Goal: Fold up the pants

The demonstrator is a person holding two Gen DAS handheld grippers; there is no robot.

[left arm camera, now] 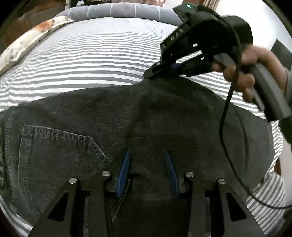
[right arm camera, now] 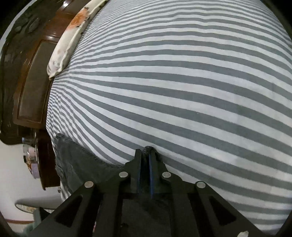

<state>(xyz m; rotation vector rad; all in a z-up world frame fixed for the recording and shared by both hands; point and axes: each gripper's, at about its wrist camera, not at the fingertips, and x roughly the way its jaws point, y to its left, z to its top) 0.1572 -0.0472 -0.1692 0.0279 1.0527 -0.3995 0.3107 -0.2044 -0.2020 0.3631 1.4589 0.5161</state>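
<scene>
Currently, the dark grey pants (left arm camera: 127, 118) are lying across the near part of the bed (left arm camera: 94, 54), which is covered in a grey-and-white striped sheet. A stitched back pocket (left arm camera: 54, 155) is facing up at the left of the left wrist view.

Legible writing: raised letters on the black body of the right tongs (left arm camera: 151, 73) are reading "DA" followed by a blurred character. A green indicator light is glowing at the top of that unit.

Left tongs (left arm camera: 148, 155): the blue-padded fingers are standing moderately apart, low over the pants fabric, gripping nothing.

Right tongs: the right hand (left arm camera: 255, 73) is holding the grey handle. In the right wrist view the fingers (right arm camera: 138, 164) are nearly closed, pinching a fold of the pants' far edge (right arm camera: 148, 148), which is peaking up off the sheet.

Edges and room: a floral pillow (left arm camera: 32, 38) is lying along the bed's far left edge, beside a brown wooden headboard (right arm camera: 32, 82). A striped grey bolster (left arm camera: 118, 10) is bordering the far end. The striped sheet beyond the pants is lying flat and smooth.
</scene>
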